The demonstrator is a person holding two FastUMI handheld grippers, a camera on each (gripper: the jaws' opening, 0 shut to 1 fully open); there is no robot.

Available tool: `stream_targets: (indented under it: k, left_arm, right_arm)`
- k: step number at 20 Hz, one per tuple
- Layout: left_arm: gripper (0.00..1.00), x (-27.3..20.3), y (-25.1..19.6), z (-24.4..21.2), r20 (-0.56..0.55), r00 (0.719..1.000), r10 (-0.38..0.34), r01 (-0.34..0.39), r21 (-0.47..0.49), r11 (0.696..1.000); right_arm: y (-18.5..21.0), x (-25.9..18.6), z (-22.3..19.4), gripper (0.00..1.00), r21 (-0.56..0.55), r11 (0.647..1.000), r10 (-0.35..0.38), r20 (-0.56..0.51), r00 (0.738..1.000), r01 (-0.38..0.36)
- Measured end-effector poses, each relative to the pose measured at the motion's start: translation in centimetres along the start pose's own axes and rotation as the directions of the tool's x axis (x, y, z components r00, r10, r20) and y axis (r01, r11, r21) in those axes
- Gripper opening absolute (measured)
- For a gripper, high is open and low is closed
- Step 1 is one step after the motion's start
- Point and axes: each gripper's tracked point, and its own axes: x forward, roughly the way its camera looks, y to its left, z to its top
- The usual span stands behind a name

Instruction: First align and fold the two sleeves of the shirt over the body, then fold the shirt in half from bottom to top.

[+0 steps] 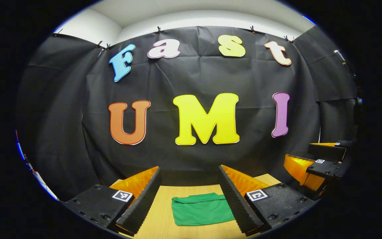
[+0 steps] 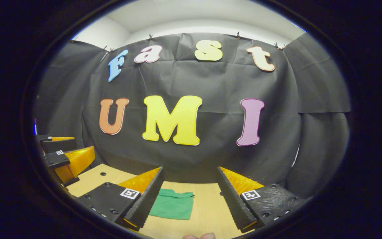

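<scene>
In the left gripper view we look along our left gripper (image 1: 189,186), whose two fingers stand wide apart with nothing between them but air; it is released and grips nothing. Between and below those fingers lies the green shirt (image 1: 201,209), already folded into a compact, roughly square bundle with its collar edge toward the far side; it rests flat on the wooden table (image 1: 159,219), near the table's far edge, and its right side is partly hidden behind our right-hand finger. Neither finger touches the cloth as far as we can tell; the gripper hangs above and in front of it. Off to the right edge of this view we see the right gripper (image 1: 320,159), held at about the same height above the table, its two fingers stacked one over the other from this angle and parted.

In the right gripper view the right gripper's (image 2: 189,184) own fingers are likewise spread wide and hold nothing; it is released. The shirt (image 2: 172,205) shows to the left of the gap, its left part hidden behind the left-hand finger, lying flat on the table (image 2: 211,209) with bare wood to its right. At the far left edge the left gripper (image 2: 65,154) hangs over the table's corner, its fingers apart. At the very bottom edge a small part of a fingertip (image 2: 199,236) of the person's hand peeks in.
</scene>
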Motion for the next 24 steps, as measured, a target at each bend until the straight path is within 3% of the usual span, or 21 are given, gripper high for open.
stream_targets:
  k: [1, 6, 24]
  left_arm:
    - [1.0, -0.1, 0.3, -0.2, -0.007, 1.0, 0.009, -0.009, -0.001, 1.0]
    - [1.0, -0.2, 0.7, -0.4, -0.024, 0.999, 0.028, -0.029, -0.013, 0.999]
    - [1.0, 0.1, 0.1, 0.9, 0.013, 0.999, 0.036, -0.037, 0.007, 0.999]
  right_arm:
    - [0.1, 0.0, 0.1, 0.94, 0.0, 1.0, 0.001, 0.004, 1.0, -0.001]
    - [0.5, -0.4, 0.4, 0.98, -0.002, 1.0, 0.017, 0.009, 1.0, -0.017]
    - [0.1, -0.5, 1.4, 0.96, 0.008, 1.0, 0.025, 0.027, 0.999, -0.026]
